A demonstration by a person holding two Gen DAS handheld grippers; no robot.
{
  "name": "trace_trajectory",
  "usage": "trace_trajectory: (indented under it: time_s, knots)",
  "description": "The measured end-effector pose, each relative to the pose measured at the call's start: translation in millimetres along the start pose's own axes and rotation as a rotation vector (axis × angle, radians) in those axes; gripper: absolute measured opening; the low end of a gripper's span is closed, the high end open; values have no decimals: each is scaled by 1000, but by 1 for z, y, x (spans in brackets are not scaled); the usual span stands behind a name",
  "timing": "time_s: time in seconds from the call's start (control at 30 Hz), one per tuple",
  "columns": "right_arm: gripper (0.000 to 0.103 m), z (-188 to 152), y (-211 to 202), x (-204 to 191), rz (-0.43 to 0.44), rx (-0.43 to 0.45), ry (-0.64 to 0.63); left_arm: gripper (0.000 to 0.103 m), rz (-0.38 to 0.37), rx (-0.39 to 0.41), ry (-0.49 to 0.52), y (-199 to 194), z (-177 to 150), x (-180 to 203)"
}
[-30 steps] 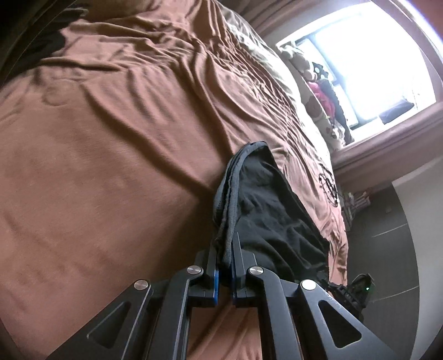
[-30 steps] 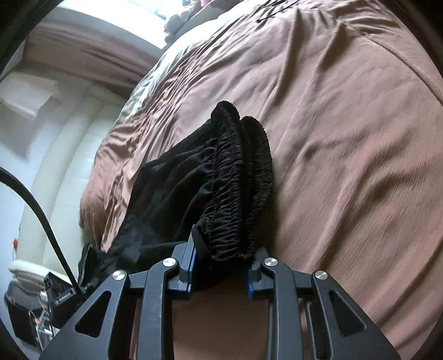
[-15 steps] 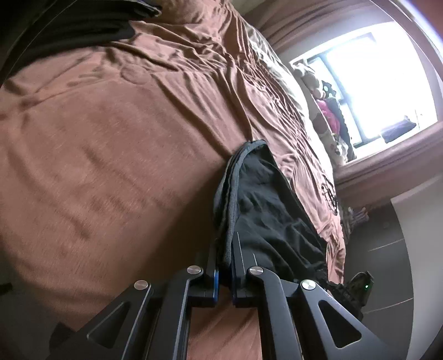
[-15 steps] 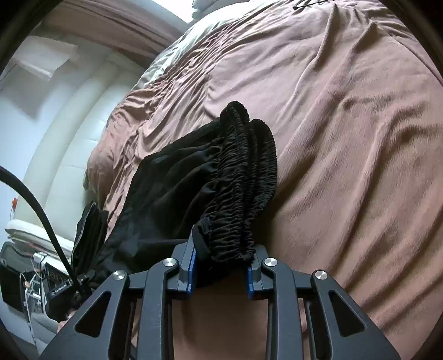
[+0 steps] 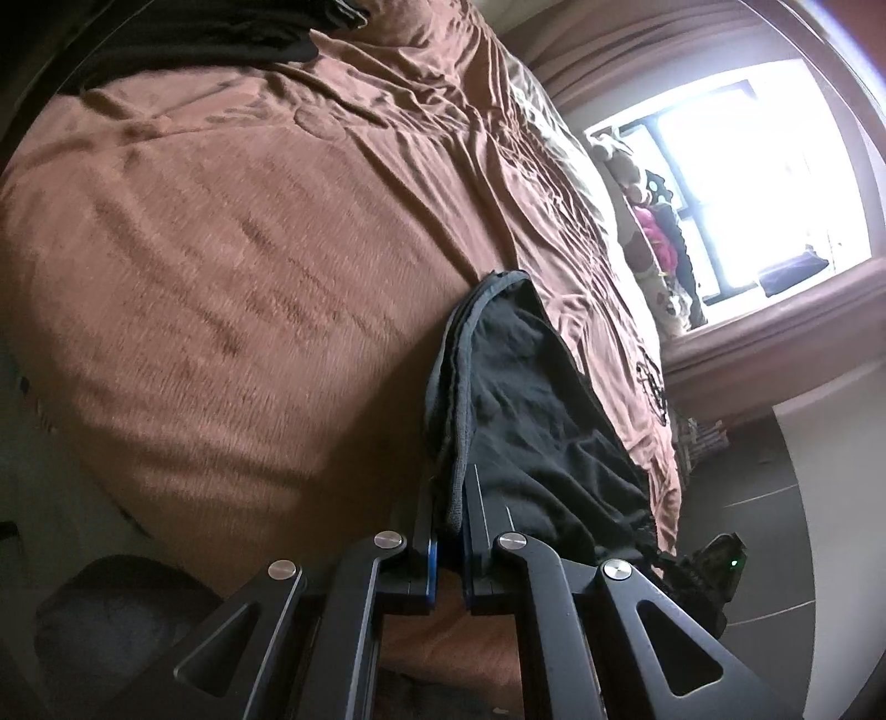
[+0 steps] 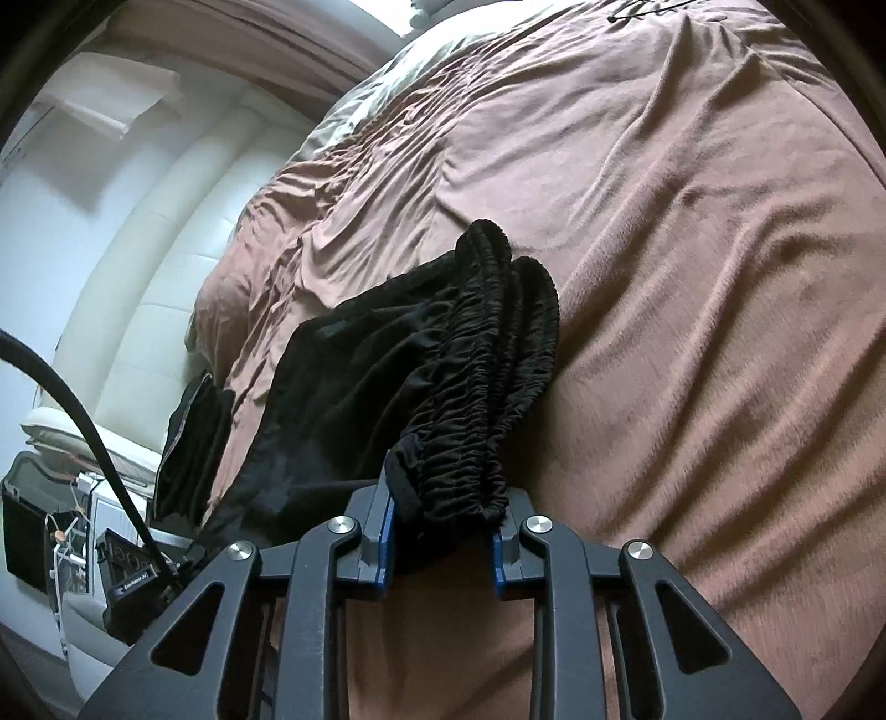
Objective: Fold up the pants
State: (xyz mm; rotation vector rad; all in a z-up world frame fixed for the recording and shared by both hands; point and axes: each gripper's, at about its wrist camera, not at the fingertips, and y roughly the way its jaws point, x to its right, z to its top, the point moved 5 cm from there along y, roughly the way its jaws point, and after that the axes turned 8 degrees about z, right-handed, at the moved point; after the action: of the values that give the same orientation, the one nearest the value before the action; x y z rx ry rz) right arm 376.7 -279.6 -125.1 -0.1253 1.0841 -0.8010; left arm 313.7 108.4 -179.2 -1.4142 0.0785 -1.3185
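Note:
Black pants (image 5: 531,421) hang stretched between my two grippers above a bed covered in a brown blanket (image 5: 232,266). My left gripper (image 5: 449,498) is shut on the thin grey-edged hem end of the pants. In the right wrist view the gathered elastic waistband (image 6: 487,376) is bunched between the fingers, and my right gripper (image 6: 443,498) is shut on it. The black cloth (image 6: 343,399) sags to the left toward the other gripper (image 6: 133,570), seen low at the left edge.
The brown blanket (image 6: 692,277) spreads wide to the right. A white padded headboard (image 6: 166,266) curves at the left. A bright window (image 5: 736,183) with plush toys (image 5: 648,221) before it stands at the far right. Dark clothing (image 5: 221,33) lies at the bed's far corner.
The left gripper has drawn back across the bed with the hem, so the bed's near edge and floor now show. The right gripper has rolled slightly, still holding the waistband.

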Motion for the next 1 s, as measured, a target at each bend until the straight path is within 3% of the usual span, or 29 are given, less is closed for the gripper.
trace_trajectory:
  time_s: [0.33,0.6,0.7,0.77,0.83,1.0]
  knots:
    - [22,-3,-2,-3,-11,-8,-2,6,-3,-31,-1,5,6,-5]
    - [25,-2,5,10,-71,-22,48,7,-1,-94,6,20,4,-9]
    - [34,-3,7,14,-100,-30,64,27,20,-117,10,24,3,-15]
    - [44,-3,7,13,-145,-32,41,49,25,-110,6,24,6,-21]
    - [49,-5,2,9,-166,-19,35,54,13,-105,-4,22,7,-28]
    - [49,-14,-16,-3,-202,26,3,54,-24,-134,-8,27,12,-40]
